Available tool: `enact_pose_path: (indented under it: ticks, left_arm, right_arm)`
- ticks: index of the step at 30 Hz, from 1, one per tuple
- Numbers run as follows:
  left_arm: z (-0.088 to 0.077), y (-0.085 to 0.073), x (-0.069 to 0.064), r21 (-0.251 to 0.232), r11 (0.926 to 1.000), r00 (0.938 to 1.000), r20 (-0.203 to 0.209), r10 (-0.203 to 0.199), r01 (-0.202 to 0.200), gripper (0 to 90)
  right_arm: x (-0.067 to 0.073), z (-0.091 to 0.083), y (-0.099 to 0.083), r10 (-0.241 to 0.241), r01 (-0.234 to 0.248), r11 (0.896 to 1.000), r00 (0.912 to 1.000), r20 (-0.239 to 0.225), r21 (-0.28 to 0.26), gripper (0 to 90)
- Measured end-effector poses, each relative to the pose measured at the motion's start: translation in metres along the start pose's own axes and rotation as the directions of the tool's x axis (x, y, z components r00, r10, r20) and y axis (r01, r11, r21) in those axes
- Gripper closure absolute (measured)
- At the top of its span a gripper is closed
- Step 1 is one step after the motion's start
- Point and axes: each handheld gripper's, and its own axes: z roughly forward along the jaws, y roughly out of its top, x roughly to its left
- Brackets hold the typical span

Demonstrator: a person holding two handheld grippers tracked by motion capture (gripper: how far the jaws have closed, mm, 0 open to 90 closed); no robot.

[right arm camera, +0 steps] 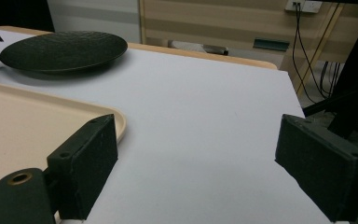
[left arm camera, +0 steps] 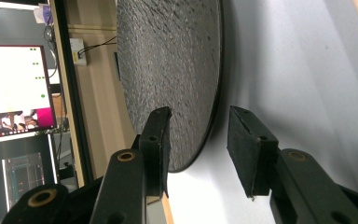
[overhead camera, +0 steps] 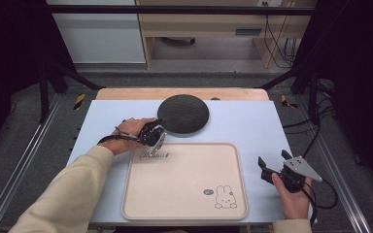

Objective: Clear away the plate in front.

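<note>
Left gripper [overhead camera: 159,139]: at near-left rim of black plate [overhead camera: 183,113], turned on its side, jaws narrowed astride the rim, one above and one below; pads not visibly pressing, plate not yet gripped. Risk, as judged: shallow bite on thin edge, plate slipping or tipping on lift; lower jaw scraping table [overhead camera: 252,126].
Black plate: far centre of table, just beyond beige tray [overhead camera: 184,180].
Beige tray: near centre, bare. Risk: plate rim catching tray lip.
Right gripper [overhead camera: 272,162]: right of tray, jaws wide, holding nothing.
</note>
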Motion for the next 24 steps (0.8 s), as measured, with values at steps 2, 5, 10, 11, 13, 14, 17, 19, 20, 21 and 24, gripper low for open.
enact_pose_path:
  ticks: [2,5,10,11,13,14,17,19,20,21,24]
  left_arm:
    - [0.002,0.001,0.001,-0.005,0.9996,0.9996,0.003,0.028,-0.028,60.2]
    - [0.003,0.0,-0.001,0.024,0.9997,1.0,0.001,-0.006,0.006,61.6]
    - [0.006,0.0,-0.002,0.022,0.9996,0.9998,0.008,-0.018,0.018,65.2]
    - [0.008,0.0,-0.003,0.017,0.9996,0.9998,0.003,-0.021,0.021,65.6]
    - [0.008,0.0,-0.002,0.03,0.9996,1.0,0.007,-0.002,0.001,66.3]
    - [0.008,0.001,-0.003,0.035,0.9994,1.0,0.007,0.005,-0.005,66.3]
    - [0.01,0.001,-0.003,0.038,0.9993,0.9999,0.012,-0.001,0.001,67.7]
    - [0.013,0.001,-0.005,0.018,0.9997,0.9997,0.014,-0.02,0.019,68.9]
    - [0.013,0.001,-0.006,0.022,0.9995,0.9996,0.019,-0.022,0.022,68.9]
    - [0.014,0.001,-0.007,0.023,0.9992,0.9991,0.026,-0.035,0.034,69.6]
    - [0.013,0.002,-0.002,0.056,0.9982,0.9995,0.024,0.021,-0.022,70.4]
  right_arm:
    - [0.0,-0.001,0.0,0.004,-0.004,1.0,1.0,0.0,-0.001,12.8]
    - [-0.001,-0.002,-0.001,0.011,-0.011,1.0,0.9999,0.002,0.002,12.8]
    - [-0.002,-0.003,-0.002,0.006,-0.006,1.0,1.0,0.003,0.002,12.9]
    - [-0.002,-0.003,-0.002,0.009,-0.009,1.0,1.0,0.003,0.003,12.9]
    - [-0.002,-0.003,-0.002,0.008,-0.008,1.0,1.0,0.002,0.004,13.0]
    - [-0.002,-0.003,-0.002,0.008,-0.008,1.0,1.0,0.002,0.004,13.0]
    - [-0.002,-0.003,-0.002,0.004,-0.004,1.0,1.0,0.002,0.003,13.0]
    - [-0.002,-0.002,-0.002,0.004,-0.004,1.0,1.0,0.001,0.005,13.0]
    - [-0.002,-0.002,-0.002,0.004,-0.004,1.0,1.0,0.001,0.005,13.0]
    - [-0.002,-0.003,-0.002,0.006,-0.006,1.0,1.0,0.002,0.007,13.0]
    - [-0.002,-0.003,-0.002,0.005,-0.005,1.0,1.0,0.003,0.01,13.1]
